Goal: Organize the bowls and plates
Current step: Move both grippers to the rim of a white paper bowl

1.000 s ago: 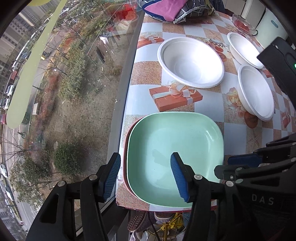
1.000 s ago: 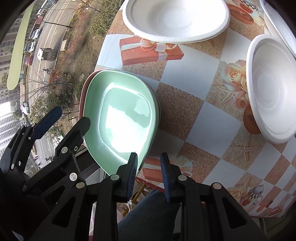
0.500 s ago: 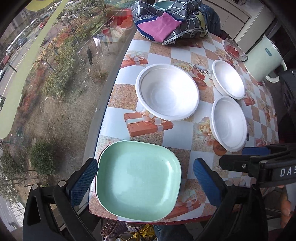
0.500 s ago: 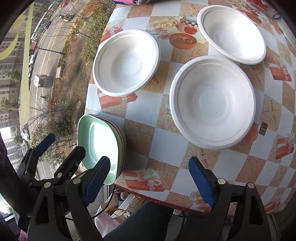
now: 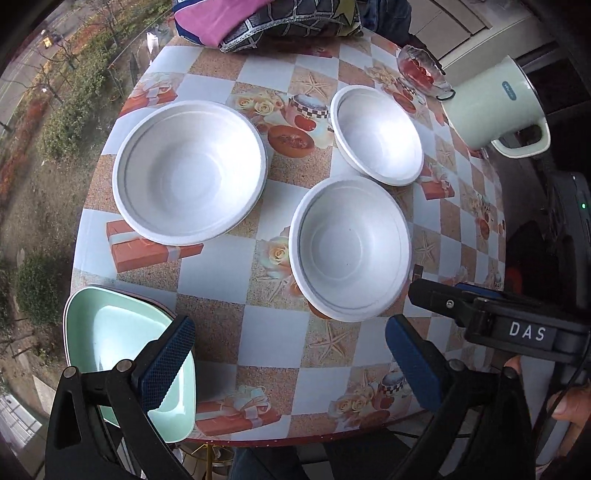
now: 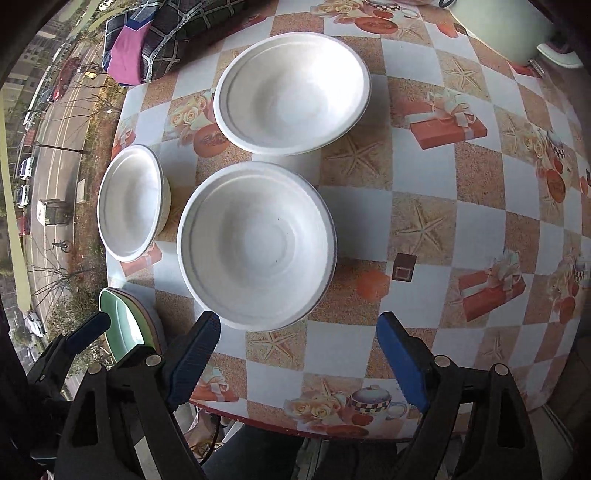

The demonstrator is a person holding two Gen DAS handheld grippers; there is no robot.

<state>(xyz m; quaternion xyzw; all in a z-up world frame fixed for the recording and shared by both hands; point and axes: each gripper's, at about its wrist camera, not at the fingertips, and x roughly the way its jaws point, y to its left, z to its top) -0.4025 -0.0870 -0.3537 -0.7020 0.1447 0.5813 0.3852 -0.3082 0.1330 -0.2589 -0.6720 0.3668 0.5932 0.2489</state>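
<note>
Since a second ago both grippers have let go of the green plate (image 5: pixel 110 332) and drawn back from it: then the left gripper's jaws straddled the plate's near rim and the right's were nearly closed at its edge, and now both sets stand wide apart with nothing between them. The view has also swung from the plate toward the white bowls.

In the left wrist view, going left to right, the green plate sits at the near left corner of the counter (image 5: pixel 273 347), stacked on a reddish plate (image 6: pixel 149 314) whose rim only just shows beneath it. The left gripper (image 5: pixel 291 362) hangs above the counter's near edge, its left finger overlapping the plate in the picture, though contact cannot be judged. Behind the plate stands the large white bowl (image 5: pixel 190 171), upright and on its own. To its right is the middle white bowl (image 5: pixel 351 251), near the others but apart from both. Farther back and right is the far white bowl (image 5: pixel 376 134). Beyond that, at the counter's far right edge, are a small glass dish (image 5: pixel 421 70) with something red in it and a pale green kettle (image 5: pixel 495 103). A folded cloth (image 5: pixel 266 18) lies at the far edge.

In the right wrist view the right gripper (image 6: pixel 299 358) hovers over the counter's near edge, just in front of the middle white bowl, jaws spread wider than the patch of counter they frame.
</note>
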